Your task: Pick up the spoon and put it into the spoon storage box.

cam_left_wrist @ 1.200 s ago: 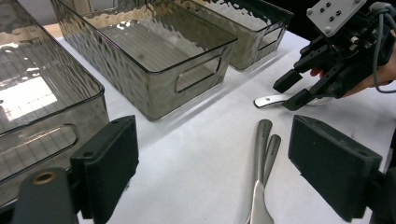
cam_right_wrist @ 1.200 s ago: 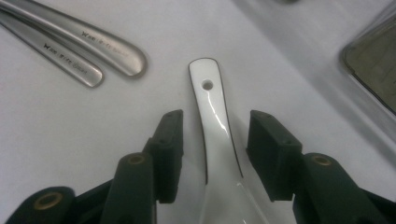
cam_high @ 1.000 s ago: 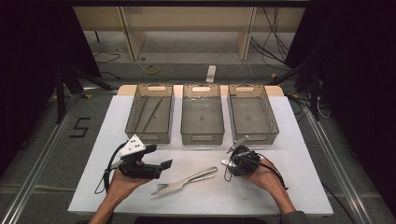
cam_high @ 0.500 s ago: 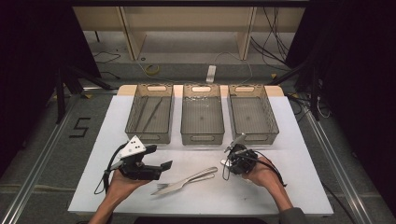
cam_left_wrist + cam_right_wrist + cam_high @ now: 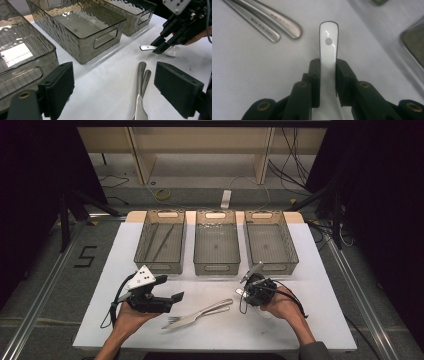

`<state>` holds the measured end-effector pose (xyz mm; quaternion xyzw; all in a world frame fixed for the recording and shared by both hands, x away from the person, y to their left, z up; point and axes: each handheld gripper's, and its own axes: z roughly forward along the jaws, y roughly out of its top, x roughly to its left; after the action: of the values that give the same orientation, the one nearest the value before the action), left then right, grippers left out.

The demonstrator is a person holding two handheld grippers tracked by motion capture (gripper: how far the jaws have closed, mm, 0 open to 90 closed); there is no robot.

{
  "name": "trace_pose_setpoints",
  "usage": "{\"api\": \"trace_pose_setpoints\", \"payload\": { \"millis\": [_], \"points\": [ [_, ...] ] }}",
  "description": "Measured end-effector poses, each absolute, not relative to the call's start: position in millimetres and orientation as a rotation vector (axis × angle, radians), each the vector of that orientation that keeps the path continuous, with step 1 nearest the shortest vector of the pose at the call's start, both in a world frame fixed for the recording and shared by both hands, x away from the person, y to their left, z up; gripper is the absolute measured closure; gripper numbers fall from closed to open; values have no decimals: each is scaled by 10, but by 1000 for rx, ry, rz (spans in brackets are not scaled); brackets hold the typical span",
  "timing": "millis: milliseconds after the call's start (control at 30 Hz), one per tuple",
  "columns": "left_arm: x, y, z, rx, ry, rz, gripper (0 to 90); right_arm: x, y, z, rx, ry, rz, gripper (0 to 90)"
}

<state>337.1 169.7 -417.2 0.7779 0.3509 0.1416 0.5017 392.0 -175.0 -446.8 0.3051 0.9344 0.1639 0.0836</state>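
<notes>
on the tabletop [image 5: 320, 320] the right hand-held gripper [image 5: 328, 75] has just been closing and now pinches the white spoon [image 5: 328, 45]; its smooth handle might slip out.

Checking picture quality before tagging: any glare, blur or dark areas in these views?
High view: dark surroundings, evenly lit white table. Left gripper view: glare patch on the nearest bin, its own fingers soft. Right gripper view: highlight streak on the white spoon, near fingers blurred.
</notes>
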Motion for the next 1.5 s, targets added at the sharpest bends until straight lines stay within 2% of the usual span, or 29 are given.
{"api": "trace_pose_setpoints", "payload": {
  "millis": [600, 1500],
  "points": [
    [3370, 1723, -4155, 1844, 853, 344, 159, 4040, -1891, -4095, 961, 2668, 722, 765],
    [3369, 1713, -4161, 1839, 854, 333, 159, 4593, -1600, -3605, 998, 2494, 995, 765]
  ]
}}
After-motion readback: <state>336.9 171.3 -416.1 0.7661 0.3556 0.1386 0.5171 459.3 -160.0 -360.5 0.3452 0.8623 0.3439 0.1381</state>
